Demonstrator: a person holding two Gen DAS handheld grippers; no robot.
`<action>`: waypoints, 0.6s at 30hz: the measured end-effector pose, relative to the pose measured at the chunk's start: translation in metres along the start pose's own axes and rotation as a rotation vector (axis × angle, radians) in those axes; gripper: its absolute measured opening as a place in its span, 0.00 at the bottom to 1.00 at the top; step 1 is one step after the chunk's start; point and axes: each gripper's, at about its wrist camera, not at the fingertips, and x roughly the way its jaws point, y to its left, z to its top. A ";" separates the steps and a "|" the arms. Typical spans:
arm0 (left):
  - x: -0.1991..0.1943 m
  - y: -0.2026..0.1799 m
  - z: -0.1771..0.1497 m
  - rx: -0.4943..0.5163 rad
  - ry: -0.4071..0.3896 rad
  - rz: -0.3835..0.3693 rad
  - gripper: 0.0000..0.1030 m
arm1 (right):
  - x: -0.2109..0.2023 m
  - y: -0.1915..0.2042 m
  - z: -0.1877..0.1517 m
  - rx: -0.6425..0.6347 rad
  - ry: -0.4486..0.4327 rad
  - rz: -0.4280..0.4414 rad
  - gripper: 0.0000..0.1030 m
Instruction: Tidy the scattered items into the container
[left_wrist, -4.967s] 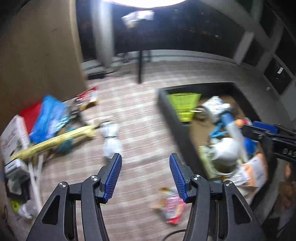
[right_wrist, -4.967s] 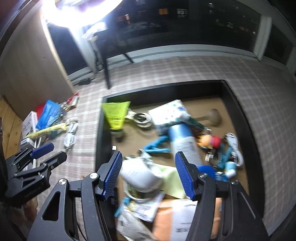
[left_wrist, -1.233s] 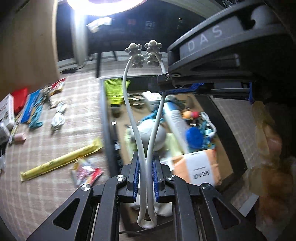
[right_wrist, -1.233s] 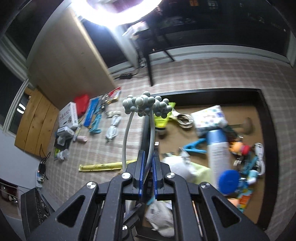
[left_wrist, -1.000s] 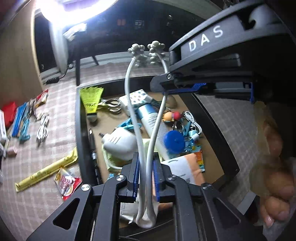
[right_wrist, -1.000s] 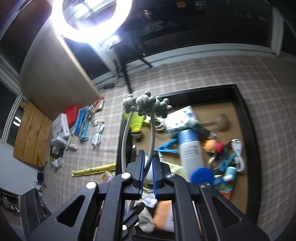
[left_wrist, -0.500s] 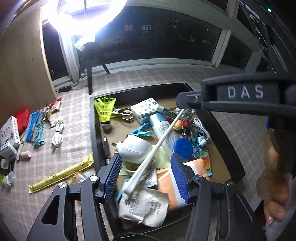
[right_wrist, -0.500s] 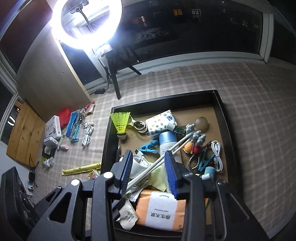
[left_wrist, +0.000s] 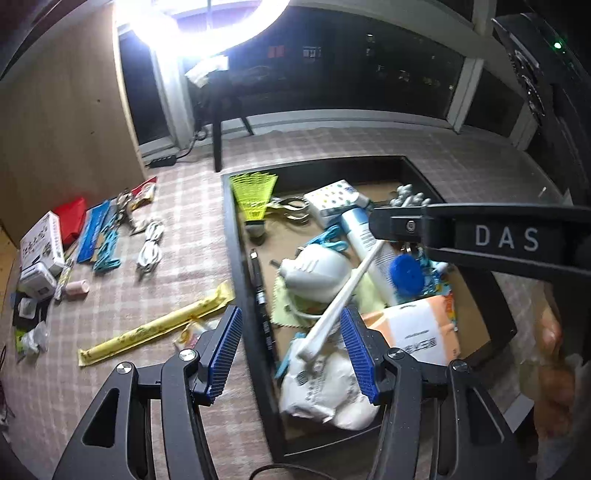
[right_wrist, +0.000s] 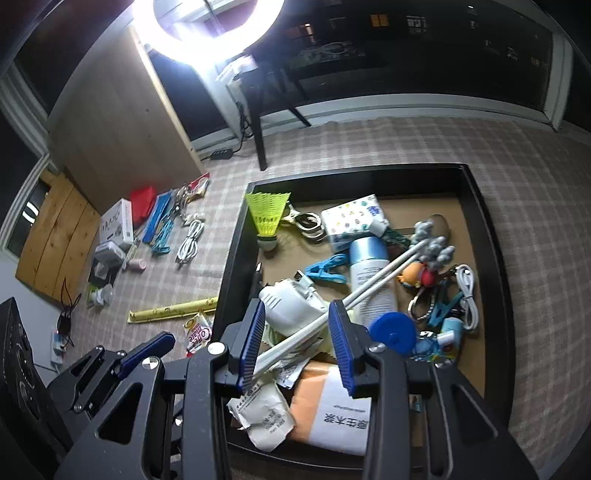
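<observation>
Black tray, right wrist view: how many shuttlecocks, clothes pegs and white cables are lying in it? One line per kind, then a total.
yellow shuttlecock: 1
blue clothes peg and teal clothes peg: 2
white cable: 1
Total: 4

floor: plaid carpet (right_wrist: 369, 144) | light: ring lamp (right_wrist: 207, 26) | windows (right_wrist: 424, 48): dark | wall: wood panel (right_wrist: 118, 122)

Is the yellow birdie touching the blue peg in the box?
Apart. In the right wrist view, bare brown floor of the box shows between the yellow birdie and the blue peg.
</observation>
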 end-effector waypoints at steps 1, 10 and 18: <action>0.000 0.004 -0.002 -0.005 0.003 0.003 0.52 | 0.001 0.003 0.000 -0.010 0.003 0.002 0.34; -0.010 0.058 -0.018 -0.062 0.002 0.037 0.52 | 0.018 0.042 -0.009 -0.072 0.031 0.014 0.35; -0.018 0.139 -0.050 -0.049 0.020 0.105 0.64 | 0.023 0.098 -0.032 -0.077 -0.007 -0.018 0.41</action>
